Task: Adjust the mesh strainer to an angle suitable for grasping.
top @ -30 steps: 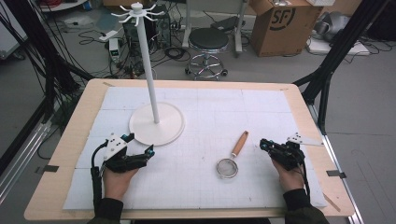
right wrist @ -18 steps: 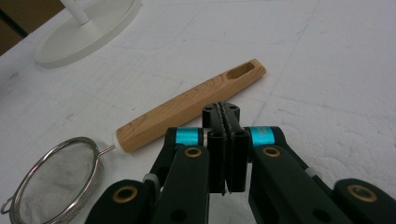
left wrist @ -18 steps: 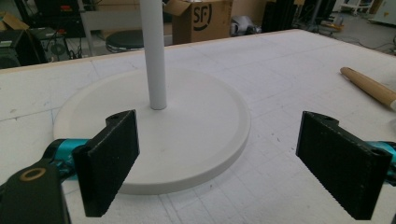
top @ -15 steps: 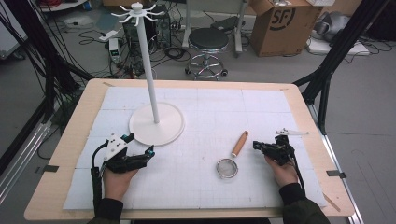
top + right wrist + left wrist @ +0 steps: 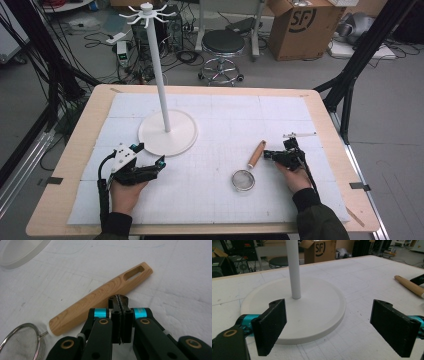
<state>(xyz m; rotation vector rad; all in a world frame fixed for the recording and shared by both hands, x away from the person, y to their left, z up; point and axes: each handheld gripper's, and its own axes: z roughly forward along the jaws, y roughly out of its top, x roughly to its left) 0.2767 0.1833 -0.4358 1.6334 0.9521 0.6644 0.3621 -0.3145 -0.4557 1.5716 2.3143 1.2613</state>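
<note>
The strainer (image 5: 248, 170) lies right of the white stand (image 5: 167, 132), its wooden handle just ahead of the right gripper (image 5: 266, 154), whose jaws are pressed together, seemingly approaching and needing to spread before gripping, while the left gripper (image 5: 161, 163) rests spread.

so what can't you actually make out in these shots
- Strainer, right gripper view: most of the mesh bowl is cut off by the bottom-left edge.
- Wooden handle, right gripper view: the burned-in lettering is too blurred to read.
- Stand, left gripper view: the pole's top is cut off by the upper edge.
- Right gripper: whether its shut tips touch the handle can't be told.
</note>
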